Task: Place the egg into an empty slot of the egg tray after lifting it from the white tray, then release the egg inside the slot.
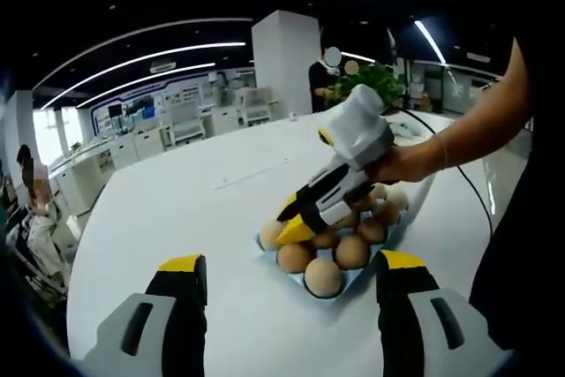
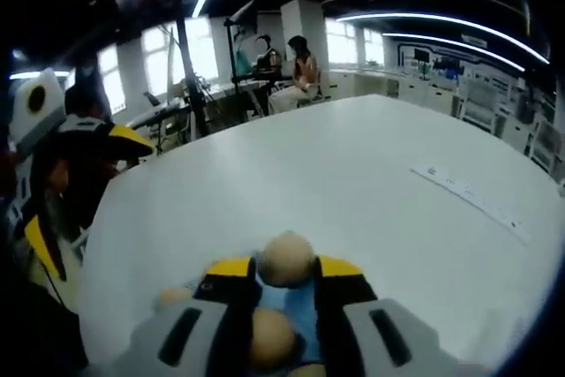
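R tool (image 2: 284, 278) has its jaws closed in around an egg (image 2: 286, 258) at the tray (image 1: 353, 278) w/ other eggs; can't tell if grip is firm. L tool (image 1: 291, 275) wide open, empty, above white surface (image 1: 177, 209). Step: looks like placing/release; next, open jaws gently, back off straight.

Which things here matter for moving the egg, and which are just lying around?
For the job:
- right gripper, fingers either side of an egg
- egg tray, blue, nearly full of brown eggs
- left gripper, held back, open

Lying about:
- white table
- paper strip on the table
- green plant behind
- desks and people in the background
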Demonstrator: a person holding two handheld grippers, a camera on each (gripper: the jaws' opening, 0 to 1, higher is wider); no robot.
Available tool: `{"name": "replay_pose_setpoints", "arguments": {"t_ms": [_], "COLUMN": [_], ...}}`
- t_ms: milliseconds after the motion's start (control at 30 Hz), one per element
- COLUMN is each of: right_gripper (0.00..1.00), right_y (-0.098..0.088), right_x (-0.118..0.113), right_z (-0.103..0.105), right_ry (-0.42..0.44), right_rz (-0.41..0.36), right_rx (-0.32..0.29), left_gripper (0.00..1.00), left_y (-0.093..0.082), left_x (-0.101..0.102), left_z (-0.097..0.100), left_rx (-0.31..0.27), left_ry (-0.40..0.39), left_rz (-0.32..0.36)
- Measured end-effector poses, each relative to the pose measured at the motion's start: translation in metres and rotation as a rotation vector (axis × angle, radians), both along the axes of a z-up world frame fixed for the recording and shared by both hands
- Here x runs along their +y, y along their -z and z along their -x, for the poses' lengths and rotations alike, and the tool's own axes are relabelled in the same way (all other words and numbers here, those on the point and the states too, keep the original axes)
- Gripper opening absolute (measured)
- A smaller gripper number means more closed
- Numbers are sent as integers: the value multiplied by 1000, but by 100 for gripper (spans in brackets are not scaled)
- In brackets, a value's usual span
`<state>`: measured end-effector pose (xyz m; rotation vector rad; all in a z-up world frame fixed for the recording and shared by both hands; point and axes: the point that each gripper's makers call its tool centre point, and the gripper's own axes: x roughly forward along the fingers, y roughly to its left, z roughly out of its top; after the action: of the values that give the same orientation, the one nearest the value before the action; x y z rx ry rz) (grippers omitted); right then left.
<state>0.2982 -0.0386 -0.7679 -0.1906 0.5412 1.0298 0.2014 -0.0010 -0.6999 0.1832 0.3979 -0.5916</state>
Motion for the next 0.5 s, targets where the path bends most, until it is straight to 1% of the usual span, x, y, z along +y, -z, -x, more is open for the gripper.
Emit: {"name": "replay_pose_setpoints", "arguments": {"t_ms": [33,100,133,167,233,267,333,400,500], "right_gripper": [26,26,26,26,26,25,25,25,25], "right_y": [-3,-14,-19,-23,-29,-31,-32,-35,-37], "right_x": [0,-4,-9,-13,-25,-32,-47,-62,-81], "right_z": [1,-1,-2,-3,-7,-10,-14,-19,-22], "right_ry": [1,24,44,59,91,109,146,190,227], "right_rz": [-9,-37,-61,-70,-74,-78,-82,-92,-100], "right_rx": [-8,-47,-49,-62,-94,-101,-91,-96,-94], "left_gripper": [80,80,80,80,80,80,80,80,80], "left_y": [0,-1,-1,-1,-1,-1,-1,-1,-3], "left_x": [0,1,0,0,1,1,0,-2,-4], "left_z": [0,0,0,1,1,1,1,1,-1], "left_rx": [0,-3,-2,-4,-4,-3,-3,-5,-11], "left_ry": [-1,-2,-3,-1,-1,-2,0,4,10], "left_rz": [0,-2,1,0,-2,0,1,2,3]}}
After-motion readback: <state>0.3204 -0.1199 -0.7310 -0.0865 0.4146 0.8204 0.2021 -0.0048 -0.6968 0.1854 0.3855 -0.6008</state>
